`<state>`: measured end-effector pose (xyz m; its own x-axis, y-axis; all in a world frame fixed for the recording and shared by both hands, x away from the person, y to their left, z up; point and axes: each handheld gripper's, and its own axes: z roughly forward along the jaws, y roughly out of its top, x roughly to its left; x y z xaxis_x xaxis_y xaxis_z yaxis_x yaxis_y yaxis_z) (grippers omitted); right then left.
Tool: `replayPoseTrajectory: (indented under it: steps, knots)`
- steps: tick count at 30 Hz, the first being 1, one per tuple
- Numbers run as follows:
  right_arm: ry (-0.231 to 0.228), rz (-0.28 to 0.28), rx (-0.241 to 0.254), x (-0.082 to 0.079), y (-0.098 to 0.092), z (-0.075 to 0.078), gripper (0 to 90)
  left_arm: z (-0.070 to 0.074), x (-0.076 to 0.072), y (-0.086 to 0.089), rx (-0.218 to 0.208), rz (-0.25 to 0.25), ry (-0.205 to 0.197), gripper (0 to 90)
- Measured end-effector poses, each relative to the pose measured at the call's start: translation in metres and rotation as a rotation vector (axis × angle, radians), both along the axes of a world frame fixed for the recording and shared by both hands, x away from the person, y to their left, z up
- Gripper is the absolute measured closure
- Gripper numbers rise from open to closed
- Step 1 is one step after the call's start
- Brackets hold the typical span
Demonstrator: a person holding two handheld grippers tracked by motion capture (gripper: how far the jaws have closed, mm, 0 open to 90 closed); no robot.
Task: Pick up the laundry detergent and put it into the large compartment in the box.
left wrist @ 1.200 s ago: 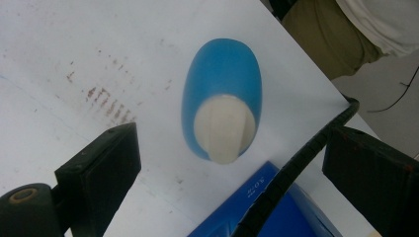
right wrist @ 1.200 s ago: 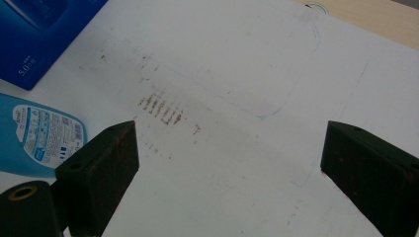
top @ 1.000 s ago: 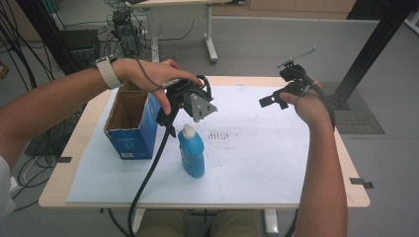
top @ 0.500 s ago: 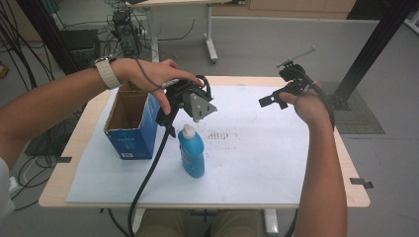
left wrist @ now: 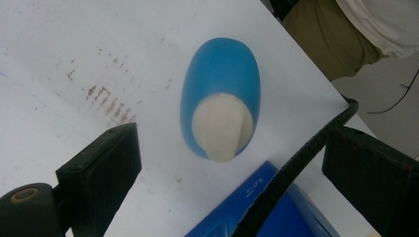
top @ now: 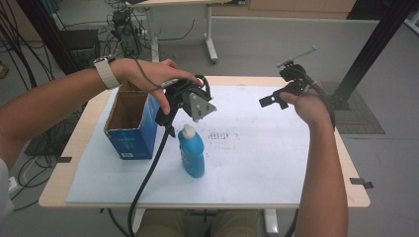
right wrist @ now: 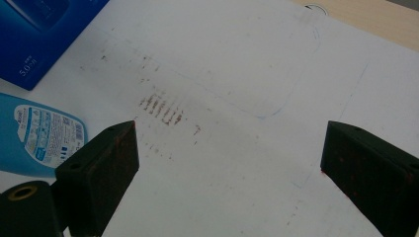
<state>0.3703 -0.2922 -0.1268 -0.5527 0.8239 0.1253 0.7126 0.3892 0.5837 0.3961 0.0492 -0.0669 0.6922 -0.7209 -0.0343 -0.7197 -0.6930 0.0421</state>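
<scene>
A blue bottle (top: 191, 152) with a white cap stands upright on the white sheet (top: 257, 163), just right of an open blue cardboard box (top: 131, 126). My left gripper (top: 170, 122) hovers right above the bottle's cap, tilted down. In the left gripper view the bottle (left wrist: 222, 116) sits between and below the wide-apart jaws, untouched, with the box's corner (left wrist: 276, 212) at the bottom. My right gripper (top: 269, 100) is held up over the table's far right, open and empty. The right gripper view shows the bottle's label (right wrist: 42, 138) and the box (right wrist: 39, 34) at left.
Brown smudges (top: 225, 136) mark the sheet right of the bottle. A black cable (top: 146, 182) trails from the left gripper over the table's front edge. A black frame post (top: 368, 49) rises at the far right. Desks and cables stand on the floor behind.
</scene>
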Motion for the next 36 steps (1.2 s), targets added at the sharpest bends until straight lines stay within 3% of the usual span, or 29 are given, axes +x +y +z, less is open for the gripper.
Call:
replayPoseTrajectory:
  steps: [36]
  knots:
    - [0.003,-0.005,0.003,-0.0011,-0.0019,-0.0023,7.6,-0.0017,-0.0001,0.0005,-0.007,0.01,-0.012,8.4]
